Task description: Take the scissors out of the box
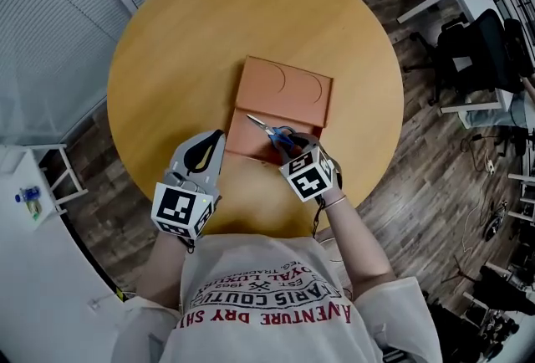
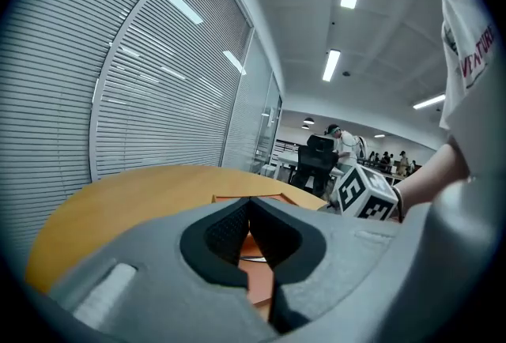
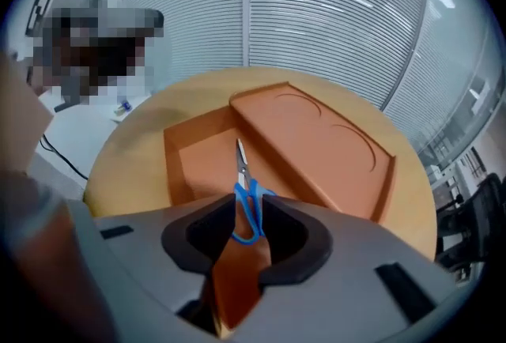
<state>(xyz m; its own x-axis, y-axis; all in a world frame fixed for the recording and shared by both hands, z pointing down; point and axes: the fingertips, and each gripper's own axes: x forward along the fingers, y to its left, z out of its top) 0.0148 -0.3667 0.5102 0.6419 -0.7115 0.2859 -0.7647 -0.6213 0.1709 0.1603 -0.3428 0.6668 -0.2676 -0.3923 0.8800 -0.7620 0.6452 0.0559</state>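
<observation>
An orange box (image 1: 311,112) lies on the round wooden table (image 1: 175,43), its lid (image 3: 316,140) resting over the far part and the near tray (image 3: 202,163) uncovered. Scissors (image 1: 274,133) with blue handles (image 3: 247,203) lie in that tray, blades pointing away from me. My right gripper (image 1: 288,144) points steeply down into the tray. Its jaws are open, with the blue handles between the fingertips (image 3: 247,211). My left gripper (image 1: 216,140) hovers beside the box's near left corner, shut and empty (image 2: 250,203). The box (image 2: 237,197) shows just ahead of it.
Slatted window blinds (image 2: 158,96) run behind the table. A white desk (image 1: 33,211) stands at the left, office chairs and desks (image 1: 476,52) at the right on a wood floor. In the left gripper view, the right gripper's marker cube (image 2: 364,193) sits close by.
</observation>
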